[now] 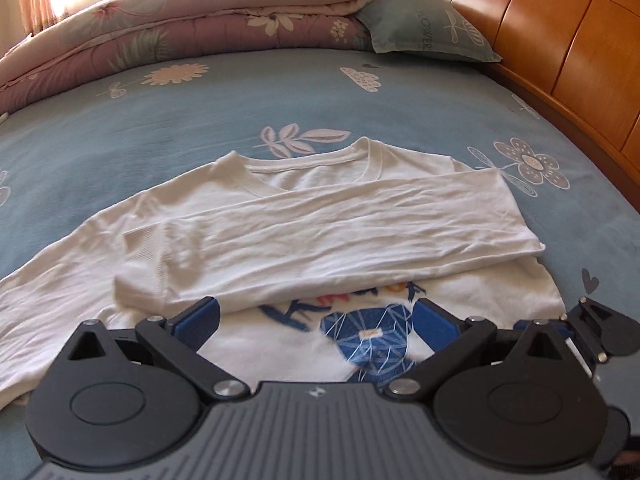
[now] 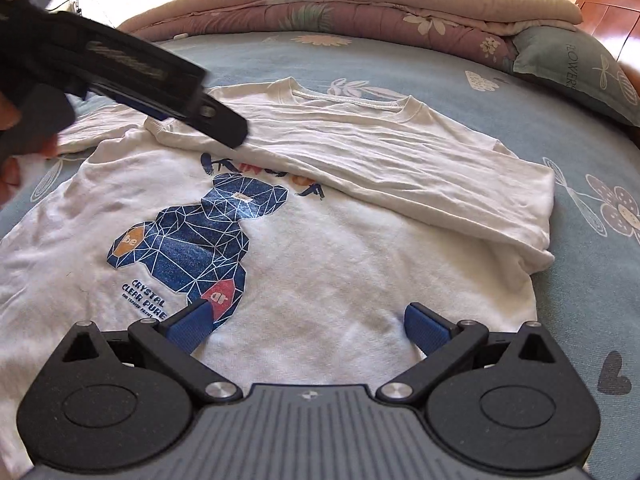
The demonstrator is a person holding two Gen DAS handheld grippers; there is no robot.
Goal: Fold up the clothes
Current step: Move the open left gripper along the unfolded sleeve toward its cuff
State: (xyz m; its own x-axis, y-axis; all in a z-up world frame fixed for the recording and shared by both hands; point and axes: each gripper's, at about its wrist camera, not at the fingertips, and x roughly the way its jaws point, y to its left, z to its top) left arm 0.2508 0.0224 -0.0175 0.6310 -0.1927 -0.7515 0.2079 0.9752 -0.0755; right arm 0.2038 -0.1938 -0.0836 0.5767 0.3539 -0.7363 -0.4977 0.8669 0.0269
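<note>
- Left wrist view: the left gripper (image 1: 316, 316) hangs low over a white long-sleeved shirt (image 1: 280, 220), its blue-padded fingers (image 1: 202, 322) spread wide apart with nothing between them; they frame the top of the blue bear print (image 1: 372, 344)
- the shirt lies front-up on a blue floral bedsheet (image 1: 200, 108); one sleeve (image 1: 320, 236) is folded across the chest, its cuff end near the left finger and its far end at the shirt's right edge; the collar (image 1: 320, 160) points away from the camera
- Right wrist view: the right gripper (image 2: 308, 328) is held over the lower hem area of the shirt (image 2: 360, 280), fingers (image 2: 188, 328) parted and holding nothing; the bear print (image 2: 208, 240) with the words "CRYSTAL CLEAR PURE" sits just beyond the left finger
- the left gripper (image 2: 216, 120) shows here as a dark blurred shape over the folded sleeve (image 2: 400, 160) near the shoulder; part of a hand (image 2: 12, 128) shows at the left edge
- beyond the shirt, a stack of folded pink quilts (image 2: 340, 12) lies along the far side of the bed; a green pillow (image 1: 424, 28) rests against the wooden headboard (image 1: 560, 40)
</note>
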